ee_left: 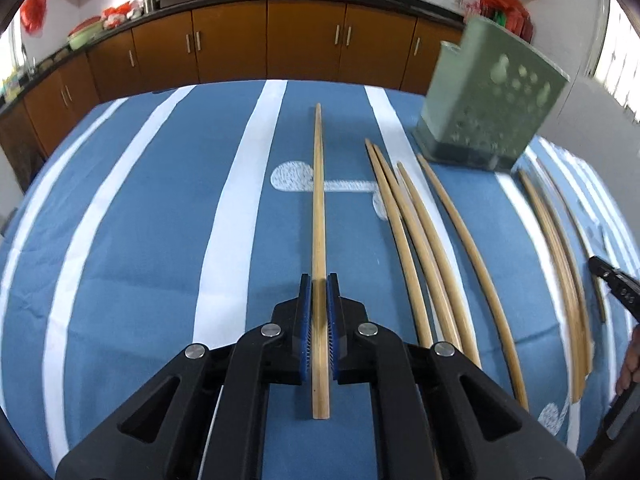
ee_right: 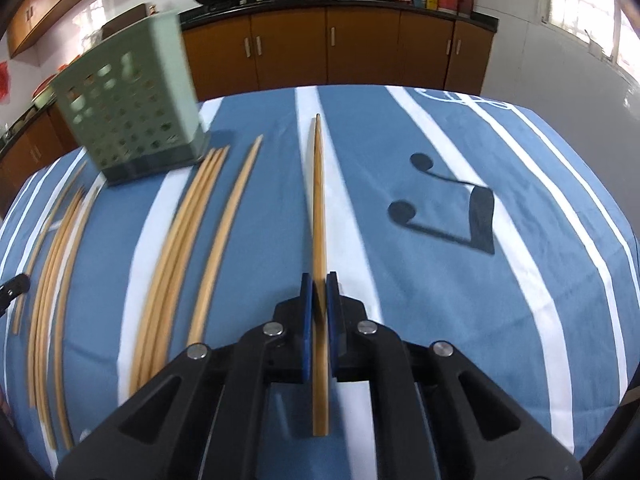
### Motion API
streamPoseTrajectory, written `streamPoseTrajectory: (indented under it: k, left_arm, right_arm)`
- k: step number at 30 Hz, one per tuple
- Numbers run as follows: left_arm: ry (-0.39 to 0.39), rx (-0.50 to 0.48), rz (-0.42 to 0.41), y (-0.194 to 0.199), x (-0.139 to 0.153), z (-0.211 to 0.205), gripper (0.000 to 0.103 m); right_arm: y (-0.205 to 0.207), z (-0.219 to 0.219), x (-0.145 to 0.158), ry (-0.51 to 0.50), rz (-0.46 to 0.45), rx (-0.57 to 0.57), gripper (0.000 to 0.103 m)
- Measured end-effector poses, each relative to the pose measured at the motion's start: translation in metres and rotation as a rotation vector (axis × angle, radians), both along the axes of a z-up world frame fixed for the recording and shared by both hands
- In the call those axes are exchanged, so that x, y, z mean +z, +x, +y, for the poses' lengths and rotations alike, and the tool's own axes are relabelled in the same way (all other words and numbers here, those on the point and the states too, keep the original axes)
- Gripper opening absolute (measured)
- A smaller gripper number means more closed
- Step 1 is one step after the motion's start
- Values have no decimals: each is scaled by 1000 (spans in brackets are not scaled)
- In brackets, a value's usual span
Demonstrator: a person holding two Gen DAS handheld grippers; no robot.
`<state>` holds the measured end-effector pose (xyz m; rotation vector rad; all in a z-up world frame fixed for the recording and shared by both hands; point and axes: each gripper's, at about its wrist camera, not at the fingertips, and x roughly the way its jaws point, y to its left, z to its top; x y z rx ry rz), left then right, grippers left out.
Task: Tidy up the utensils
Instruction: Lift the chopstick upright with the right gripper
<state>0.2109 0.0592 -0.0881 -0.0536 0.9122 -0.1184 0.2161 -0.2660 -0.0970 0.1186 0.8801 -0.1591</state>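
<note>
Both grippers, left [ee_left: 319, 280] and right [ee_right: 319, 280], clamped on one chopstick [ee_left: 319, 184] each, seemingly ready for lifting into the green holder [ee_left: 486, 92]

Both claws clamped, angled downward.
Left claw [ee_left: 319, 280] pinched tight, blue pads [ee_left: 306, 320] nearly meeting; right claw [ee_right: 319, 280] likewise pinched; possibly fingers [ee_left: 630, 354] at frame edge.

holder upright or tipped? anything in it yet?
Upright: the green holder stands on its dark base on the cloth. Contents: cannot tell, since neither view looks into its top. Many chopsticks lie loose on the cloth.
</note>
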Motion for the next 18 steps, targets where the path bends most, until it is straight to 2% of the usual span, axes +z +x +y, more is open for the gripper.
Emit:
streamPoseTrajectory:
  k: [4,10,13,15,16,17,18]
  left_arm:
    - [-48,-3,-15,-1,-2,6,8]
    - [-21,-7,-17,-7,-1,4,8]
    - [-7,-6,-18,-12,-1,4,8]
    - [0,-2,-24,-15,-2,4,8]
    - [5,-2,-27,-17,-2,4,8]
    - [11,-1,-28,-18,-3,3,8]
    - [20,-2,-28,-18,-3,2,8]
  right_arm:
    - [3,-4,-1,6,-13,1,9]
    - [-5,0,0,1,-6,24,18]
    - [-10,0,-1,3,-5,24,19]
    - [-11,1,-1,-3,-8,24,18]
    - [-12,2,-1,-7,-7,25,16]
    - [-11,2,-1,-8,-7,29,8]
    - [-12,3,-1,-6,-8,33,9]
